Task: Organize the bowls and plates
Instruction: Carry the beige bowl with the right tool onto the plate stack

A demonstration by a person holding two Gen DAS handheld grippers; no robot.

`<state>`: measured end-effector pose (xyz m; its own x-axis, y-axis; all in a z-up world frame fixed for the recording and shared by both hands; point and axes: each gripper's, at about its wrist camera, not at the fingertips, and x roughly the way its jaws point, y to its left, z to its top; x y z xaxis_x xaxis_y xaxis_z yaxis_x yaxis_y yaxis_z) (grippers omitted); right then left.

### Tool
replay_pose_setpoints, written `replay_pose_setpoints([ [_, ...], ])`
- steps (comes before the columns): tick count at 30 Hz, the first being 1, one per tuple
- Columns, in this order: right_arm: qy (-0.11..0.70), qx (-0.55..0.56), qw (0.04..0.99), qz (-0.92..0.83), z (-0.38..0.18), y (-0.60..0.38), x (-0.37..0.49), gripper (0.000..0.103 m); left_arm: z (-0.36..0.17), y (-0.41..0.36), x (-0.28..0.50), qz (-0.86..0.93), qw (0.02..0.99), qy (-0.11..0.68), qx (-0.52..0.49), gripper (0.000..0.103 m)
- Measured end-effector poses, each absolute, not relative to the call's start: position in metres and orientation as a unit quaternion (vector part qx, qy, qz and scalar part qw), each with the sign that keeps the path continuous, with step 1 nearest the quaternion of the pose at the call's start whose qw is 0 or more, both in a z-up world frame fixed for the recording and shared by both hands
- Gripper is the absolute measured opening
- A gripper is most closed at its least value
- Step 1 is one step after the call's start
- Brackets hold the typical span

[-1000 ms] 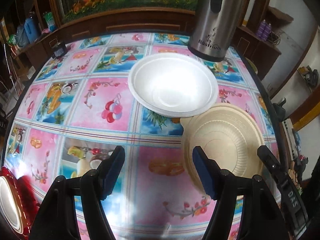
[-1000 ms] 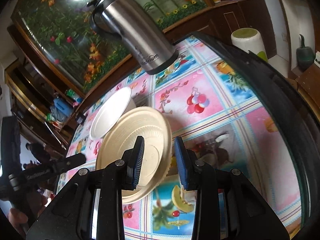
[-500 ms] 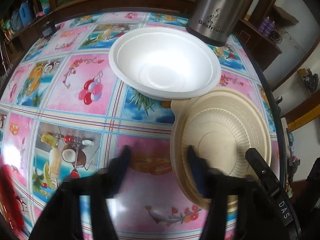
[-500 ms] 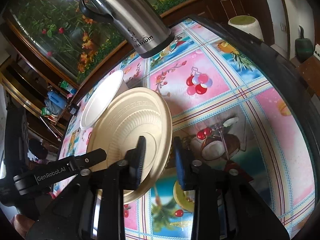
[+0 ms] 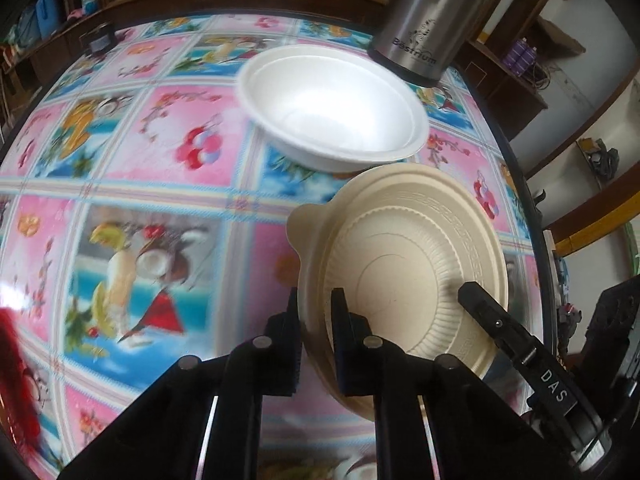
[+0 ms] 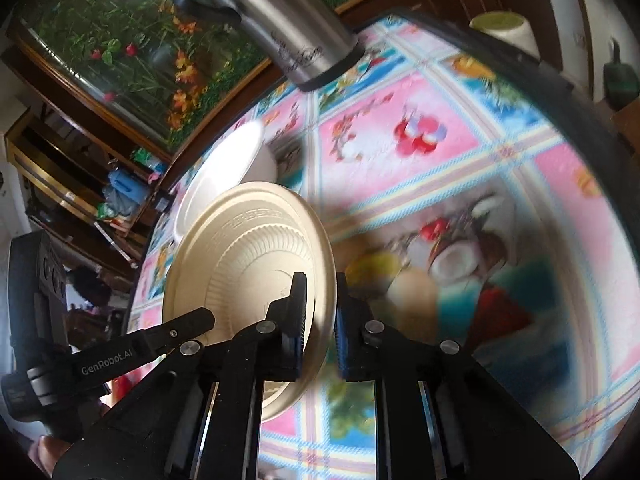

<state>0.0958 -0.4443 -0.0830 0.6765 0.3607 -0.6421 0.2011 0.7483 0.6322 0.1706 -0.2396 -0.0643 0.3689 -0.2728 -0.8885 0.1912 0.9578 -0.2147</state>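
**Both grippers pinch one beige plate above the table**

The left gripper point(image 5: 317, 312) has its two fingers pressed onto the near rim of the beige plate point(image 5: 404, 264), one finger under the rim and one inside it. The right gripper point(image 6: 320, 304) pinches the opposite edge of the same plate point(image 6: 248, 256), its fingers closed on either side of the thin rim. Each view shows the other gripper's finger reaching in against the plate. The plate is tilted and held off the tabletop between the two tools; its ribbed inner face and a small tab on the rim show in the left wrist view.

Just beyond the plate sits a white bowl point(image 5: 332, 108), upright on the table point(image 5: 132, 184), its near edge close to the plate's far rim. Past the bowl stands a steel thermos jug point(image 5: 432, 20), near the table's far edge. The table wears a glossy cloth printed with pink and blue fruit squares. A red object point(image 5: 16, 364) lies blurred at the left margin.
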Motion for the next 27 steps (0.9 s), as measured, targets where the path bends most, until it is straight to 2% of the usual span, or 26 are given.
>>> replay_pose_setpoints([
  [7,0.403,0.345,0.843,0.089,-0.072,-0.393,0.086,0.011,-0.052,-0.178,0.143,-0.113,0.841,0.527,-0.047,0.011],
  [15,0.399,0.355,0.828,0.169,-0.052,-0.292,0.080,0.012,-0.010,-0.076,0.100,-0.057,0.882,0.466,-0.039,0.011],
  [21,0.395,0.315,0.830,0.234,-0.015,-0.189,0.084,0.012,0.010,0.023,0.064,-0.002,0.898,0.438,-0.047,0.013],
  [27,0.407,0.261,0.834,0.268,-0.004,-0.095,0.082,0.012,0.002,0.096,0.050,0.040,0.893,0.441,-0.077,0.015],
])
